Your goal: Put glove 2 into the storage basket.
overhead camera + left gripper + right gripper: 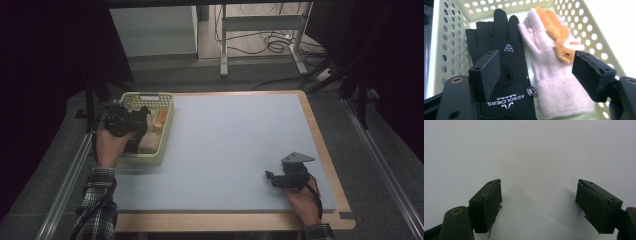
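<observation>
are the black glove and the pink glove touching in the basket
Touching: the left gripper view shows the black glove and pink glove side by side, edges meeting, no basket floor between.

My left hand sits at nine o'clock, forearm in a plaid sleeve running up from seven. Its left gripper points toward two o'clock, jaws apart with nothing pinched between them. My right hand rests at four o'clock; the right gripper points toward nine, jaws spread wide and empty.
</observation>
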A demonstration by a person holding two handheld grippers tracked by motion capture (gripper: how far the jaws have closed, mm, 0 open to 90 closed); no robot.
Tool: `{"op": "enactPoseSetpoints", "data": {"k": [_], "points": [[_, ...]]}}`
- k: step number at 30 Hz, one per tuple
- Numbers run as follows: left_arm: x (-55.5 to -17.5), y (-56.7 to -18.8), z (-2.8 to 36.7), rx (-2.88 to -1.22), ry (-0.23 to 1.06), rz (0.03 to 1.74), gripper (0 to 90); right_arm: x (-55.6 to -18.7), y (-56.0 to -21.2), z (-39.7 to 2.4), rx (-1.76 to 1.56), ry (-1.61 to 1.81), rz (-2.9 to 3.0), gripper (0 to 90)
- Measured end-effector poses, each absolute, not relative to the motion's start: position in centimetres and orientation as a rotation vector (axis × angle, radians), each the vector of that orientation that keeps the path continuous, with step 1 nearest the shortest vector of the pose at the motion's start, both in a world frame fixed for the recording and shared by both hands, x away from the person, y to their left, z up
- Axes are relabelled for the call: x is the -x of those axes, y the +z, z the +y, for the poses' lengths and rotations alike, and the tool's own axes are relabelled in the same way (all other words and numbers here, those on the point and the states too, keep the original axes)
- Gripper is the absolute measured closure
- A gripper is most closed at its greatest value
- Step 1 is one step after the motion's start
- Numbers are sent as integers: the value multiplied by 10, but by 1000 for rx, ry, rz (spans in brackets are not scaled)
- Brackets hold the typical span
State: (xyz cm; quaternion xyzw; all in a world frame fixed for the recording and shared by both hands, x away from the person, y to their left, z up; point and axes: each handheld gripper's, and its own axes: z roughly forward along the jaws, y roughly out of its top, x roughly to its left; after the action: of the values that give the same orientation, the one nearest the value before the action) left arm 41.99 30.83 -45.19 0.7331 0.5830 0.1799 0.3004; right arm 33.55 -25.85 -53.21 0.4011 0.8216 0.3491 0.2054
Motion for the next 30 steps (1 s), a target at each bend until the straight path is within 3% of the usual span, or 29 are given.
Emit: {"op": "enactPoseSetpoints", "data": {"k": [14, 30], "points": [[-391, -439, 292, -1921, 451, 1385, 35, -335, -532, -258, -1115, 969, 2288, 203], [-344, -439, 217, -1962, 400, 1088, 2, -335, -532, -258, -1111, 965, 2288, 203]]}}
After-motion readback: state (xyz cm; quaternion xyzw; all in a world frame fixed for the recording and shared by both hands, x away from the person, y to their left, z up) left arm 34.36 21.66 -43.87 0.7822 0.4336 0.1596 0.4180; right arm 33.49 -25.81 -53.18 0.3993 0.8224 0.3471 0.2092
